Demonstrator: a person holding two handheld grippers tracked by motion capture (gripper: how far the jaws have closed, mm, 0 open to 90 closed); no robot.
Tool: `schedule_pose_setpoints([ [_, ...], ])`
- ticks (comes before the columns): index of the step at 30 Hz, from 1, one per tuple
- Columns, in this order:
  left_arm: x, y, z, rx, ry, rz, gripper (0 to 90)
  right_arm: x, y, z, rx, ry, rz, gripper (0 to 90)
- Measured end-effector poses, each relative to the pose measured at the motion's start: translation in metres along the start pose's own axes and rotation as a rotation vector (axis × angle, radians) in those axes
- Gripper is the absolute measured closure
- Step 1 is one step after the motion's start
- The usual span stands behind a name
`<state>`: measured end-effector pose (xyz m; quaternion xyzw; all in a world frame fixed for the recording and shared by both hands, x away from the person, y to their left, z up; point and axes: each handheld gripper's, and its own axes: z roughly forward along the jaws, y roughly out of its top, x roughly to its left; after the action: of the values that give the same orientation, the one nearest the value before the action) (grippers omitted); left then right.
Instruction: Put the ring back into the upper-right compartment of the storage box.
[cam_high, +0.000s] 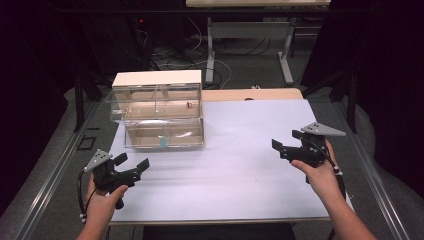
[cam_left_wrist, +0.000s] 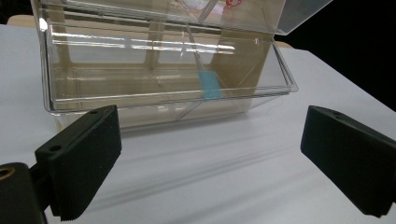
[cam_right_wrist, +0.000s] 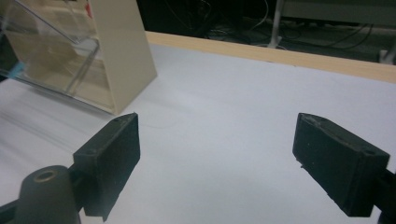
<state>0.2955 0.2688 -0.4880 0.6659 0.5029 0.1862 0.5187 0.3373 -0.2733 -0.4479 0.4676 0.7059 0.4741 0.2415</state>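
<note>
Box (cam_high: 159, 112), clear with beige walls, stands at the table's (cam_high: 250, 165) far left corner. Left gripper (cam_high: 131, 165) near the front left edge, right gripper (cam_high: 287, 145) by the right edge; both gape, empty. We advise approaching the box slowly, jaws level.

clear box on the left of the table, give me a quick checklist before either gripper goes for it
1. Left gripper open and holding nothing: ok, its jaws stand wide apart in the left gripper view.
2. Right gripper open and holding nothing: ok.
3. Bare white table between both grippers and the clear box: ok.
4. Box stands upright on the table, touched by neither gripper: ok.
5. Blue tab on the lower front is within the left gripper's line: ok, it sits just ahead between the jaws.
6. Whether the lower front flap is latched, and what the small red item inside is: cannot tell.
</note>
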Motion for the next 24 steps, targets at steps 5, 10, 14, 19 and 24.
schedule_pose_setpoints([
  [5, 0.000, 0.000, 0.000, 0.002, 0.002, 0.000, 5.4, -0.009, -0.017, -0.001, 0.009, -0.033, 0.016, 12.9],
  [10, 0.000, 0.000, 0.000, 0.001, 0.003, 0.001, 5.4, -0.017, -0.033, 0.001, 0.007, -0.056, 0.045, 12.8],
  [14, 0.000, 0.000, 0.000, 0.001, 0.003, 0.001, 5.4, -0.024, -0.044, 0.003, -0.005, -0.062, 0.060, 13.4],
  [19, 0.000, 0.000, 0.000, 0.000, 0.003, 0.000, 5.5, -0.029, -0.056, 0.007, 0.000, -0.069, 0.078, 14.4],
  [24, 0.000, -0.001, 0.001, 0.003, 0.001, -0.001, 5.4, -0.036, -0.066, 0.012, -0.001, -0.080, 0.070, 14.4],
])
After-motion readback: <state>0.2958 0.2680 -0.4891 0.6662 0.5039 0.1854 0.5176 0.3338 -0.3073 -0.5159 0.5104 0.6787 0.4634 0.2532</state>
